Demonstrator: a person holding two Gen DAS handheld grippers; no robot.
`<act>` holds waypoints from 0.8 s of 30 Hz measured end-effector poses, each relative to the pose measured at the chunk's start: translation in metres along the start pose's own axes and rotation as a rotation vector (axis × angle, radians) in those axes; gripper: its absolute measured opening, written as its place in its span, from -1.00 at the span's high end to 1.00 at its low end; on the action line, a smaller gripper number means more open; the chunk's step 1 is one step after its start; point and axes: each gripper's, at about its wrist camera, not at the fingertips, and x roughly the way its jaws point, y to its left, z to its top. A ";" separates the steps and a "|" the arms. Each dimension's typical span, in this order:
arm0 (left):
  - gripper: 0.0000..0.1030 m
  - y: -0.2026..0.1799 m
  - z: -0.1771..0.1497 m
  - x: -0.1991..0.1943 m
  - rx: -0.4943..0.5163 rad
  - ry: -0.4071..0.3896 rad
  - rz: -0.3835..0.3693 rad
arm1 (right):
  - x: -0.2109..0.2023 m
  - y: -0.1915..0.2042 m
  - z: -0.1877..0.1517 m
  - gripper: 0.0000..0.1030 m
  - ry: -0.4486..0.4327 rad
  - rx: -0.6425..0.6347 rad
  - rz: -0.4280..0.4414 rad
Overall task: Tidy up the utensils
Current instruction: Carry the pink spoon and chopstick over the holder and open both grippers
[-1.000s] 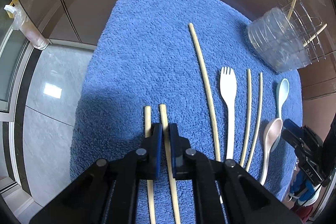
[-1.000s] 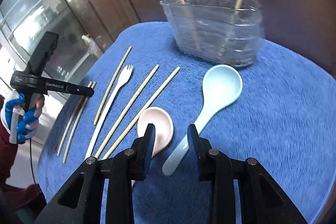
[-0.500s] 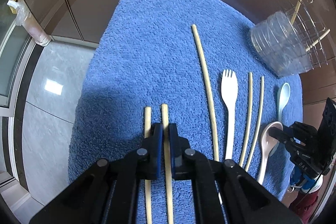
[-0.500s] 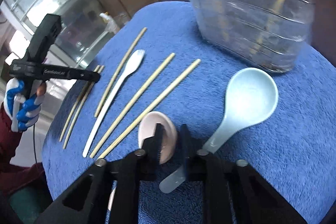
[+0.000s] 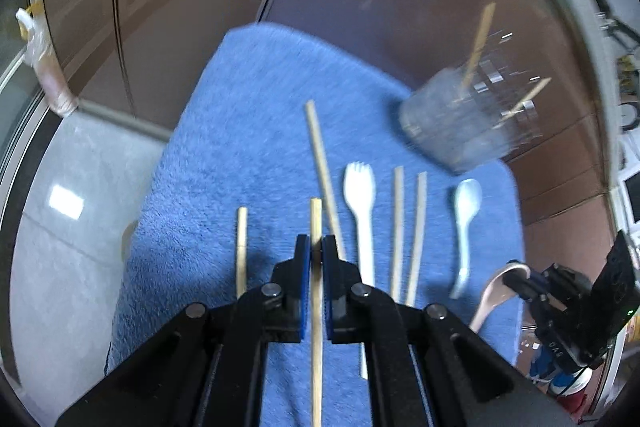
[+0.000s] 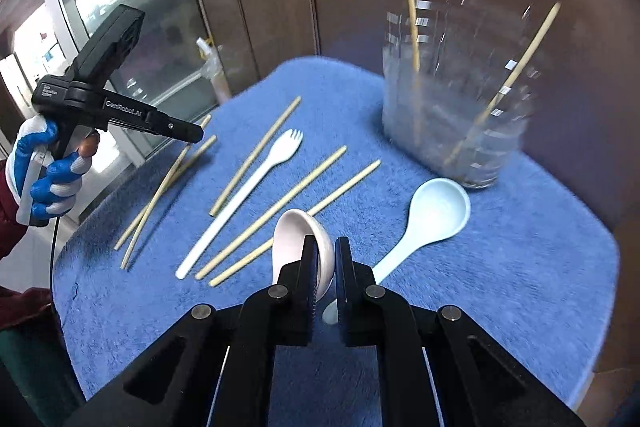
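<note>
your left hand-held gripper [image 5: 316, 253] is clamped tight on one chopstick [image 5: 316, 223], which runs straight out between the blue pads. its partner chopstick [image 5: 241, 247] lies just to the left on the blue towel [image 5: 240, 107]. your right hand-held gripper [image 6: 325, 251] is pinched shut on the pink spoon [image 6: 294, 239], bowl tipped on edge, sticking up past the fingertips. on the towel: a white fork [image 6: 244, 187], two chopsticks side by side [image 6: 280, 205], one lone chopstick [image 6: 256, 155] and the light blue spoon [image 6: 434, 213]. the clear holder [image 6: 456, 123] at the far right already has two chopsticks standing in it. your gloved hand [image 6: 44, 171] grips the left tool.
</note>
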 end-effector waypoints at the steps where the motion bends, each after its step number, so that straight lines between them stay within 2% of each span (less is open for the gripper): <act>1: 0.90 -0.003 -0.003 -0.010 0.006 -0.026 -0.011 | -0.007 0.004 -0.002 0.85 -0.015 0.000 -0.016; 12: 0.90 -0.038 -0.021 -0.102 0.088 -0.247 -0.069 | -0.083 0.039 -0.019 0.85 -0.187 0.040 -0.168; 17: 0.90 -0.065 -0.021 -0.140 0.128 -0.360 -0.088 | -0.117 0.038 -0.011 0.85 -0.271 0.079 -0.240; 24: 0.90 -0.113 0.004 -0.181 0.170 -0.549 -0.112 | -0.153 0.027 0.018 0.85 -0.385 0.124 -0.350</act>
